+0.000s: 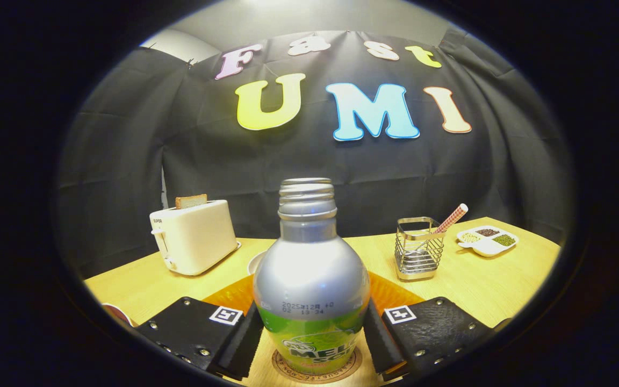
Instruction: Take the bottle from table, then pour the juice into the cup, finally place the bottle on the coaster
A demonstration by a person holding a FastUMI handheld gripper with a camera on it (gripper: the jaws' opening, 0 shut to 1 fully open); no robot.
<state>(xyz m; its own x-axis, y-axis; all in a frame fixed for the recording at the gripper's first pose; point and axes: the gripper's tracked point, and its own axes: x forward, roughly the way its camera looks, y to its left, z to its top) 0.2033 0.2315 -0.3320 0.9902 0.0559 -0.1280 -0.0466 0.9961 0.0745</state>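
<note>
**Bottle upright on the coaster, fingers at its sides**

We see the bottle (310,279) standing upright between the fingers of the gripper (312,338), its base on the round coaster (288,370). Both fingers sit close against the bottle's lower body, one on each side, but we cannot tell whether they press on it or have just let go.

The bottle is silver above and green below, its threaded neck uncapped. A printed date code runs across its belly; the small digits are too fine for us to trust. The green label shows large pale letters, partly cut off where the bottle curves away. Lettering rings the coaster's rim, mostly hidden behind the bottle.

Behind the bottle lies an orange mat (390,293), largely covered. To the bottle's left peeks the pale rim of a cup (254,262), most of it hidden. Farther left stands a cream toaster (194,236) with a slice of bread (191,201) in it. To the bottle's right stands a wire holder (418,248) with a checked straw (451,219), and beyond that a divided white dish (487,240) of grains. All rest on the wooden table (481,285).
</note>
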